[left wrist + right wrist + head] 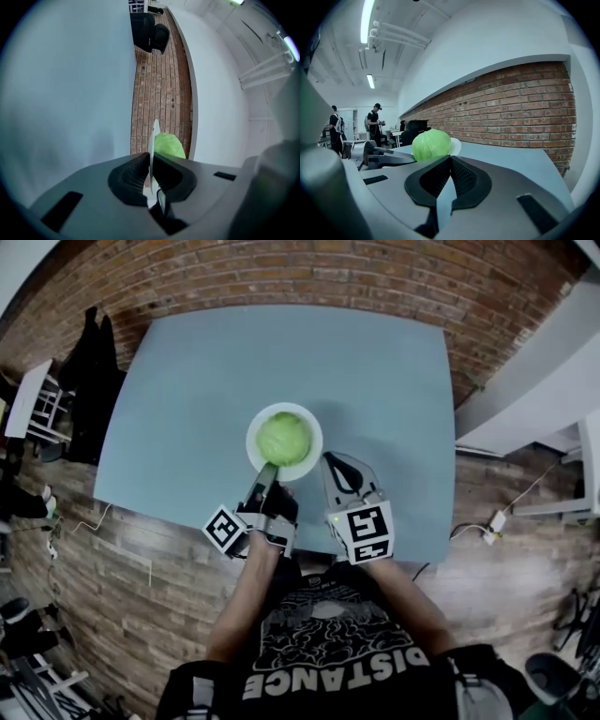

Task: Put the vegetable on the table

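Observation:
A round green cabbage point(283, 438) sits on a white plate point(305, 468) near the front edge of the blue-grey table point(187, 390). My left gripper point(271, 469) is shut on the plate's near rim. In the left gripper view the plate point(153, 133) runs edge-on between the jaws of the left gripper point(151, 165), with the cabbage point(169, 146) just behind. My right gripper point(330, 461) hovers right of the plate, shut and empty. The right gripper view shows the right gripper point(450, 159), with the cabbage point(431, 145) and plate point(455, 146) ahead to the left.
A black chair with dark clothes point(89, 381) stands off the table's left side, next to a white stand point(33, 404). A brick wall point(375, 277) backs the table. Cables lie on the wood floor point(122, 549). Two people point(375, 123) stand far off.

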{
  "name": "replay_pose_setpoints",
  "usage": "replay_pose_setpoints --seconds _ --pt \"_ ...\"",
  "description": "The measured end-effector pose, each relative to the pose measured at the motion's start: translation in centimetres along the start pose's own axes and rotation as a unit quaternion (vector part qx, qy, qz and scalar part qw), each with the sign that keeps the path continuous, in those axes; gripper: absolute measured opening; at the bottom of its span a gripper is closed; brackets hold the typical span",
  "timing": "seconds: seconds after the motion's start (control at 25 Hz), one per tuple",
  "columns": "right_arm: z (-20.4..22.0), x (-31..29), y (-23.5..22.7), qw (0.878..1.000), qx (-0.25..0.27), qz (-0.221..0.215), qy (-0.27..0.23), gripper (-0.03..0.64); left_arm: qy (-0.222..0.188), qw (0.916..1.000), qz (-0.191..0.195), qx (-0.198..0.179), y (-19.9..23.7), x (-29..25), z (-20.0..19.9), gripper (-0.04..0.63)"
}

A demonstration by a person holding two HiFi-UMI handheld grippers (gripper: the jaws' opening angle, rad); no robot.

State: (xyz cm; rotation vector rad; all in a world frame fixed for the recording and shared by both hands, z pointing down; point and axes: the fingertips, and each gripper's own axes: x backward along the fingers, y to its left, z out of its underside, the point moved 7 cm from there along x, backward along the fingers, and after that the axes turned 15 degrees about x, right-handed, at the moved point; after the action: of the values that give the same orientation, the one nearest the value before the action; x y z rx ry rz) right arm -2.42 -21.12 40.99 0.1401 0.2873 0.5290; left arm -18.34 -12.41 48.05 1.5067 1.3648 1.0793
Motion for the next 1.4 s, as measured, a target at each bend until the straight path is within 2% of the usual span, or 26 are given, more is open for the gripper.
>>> replay_pose_setpoints --seconds 0.24,0.6,0.96,1.4 --pt "0.2 -1.5 1.0 0.999 -0.008 0.028 0.020 0.008 0.038 0.9988 -0.030 -0.006 0.7 -0.7 -2.3 0.016" --pt "0.6 -3.2 2.5 0.997 -0.015 0.062 0.044 0.008 0.093 0.9927 -0.074 -0.018 2.7 -1.4 -5.0 0.020" --pt "1.4 -3.9 4.1 0.992 -0.029 0.097 0.069 0.008 0.146 0.9812 -0.122 -0.032 4.8 -1.2 -7.4 0.023" --pt "2.4 -4.0 5.3 0.988 -0.038 0.128 0.083 0.008 0.188 0.9677 -0.162 -0.047 7.0 -1.7 -9.1 0.025"
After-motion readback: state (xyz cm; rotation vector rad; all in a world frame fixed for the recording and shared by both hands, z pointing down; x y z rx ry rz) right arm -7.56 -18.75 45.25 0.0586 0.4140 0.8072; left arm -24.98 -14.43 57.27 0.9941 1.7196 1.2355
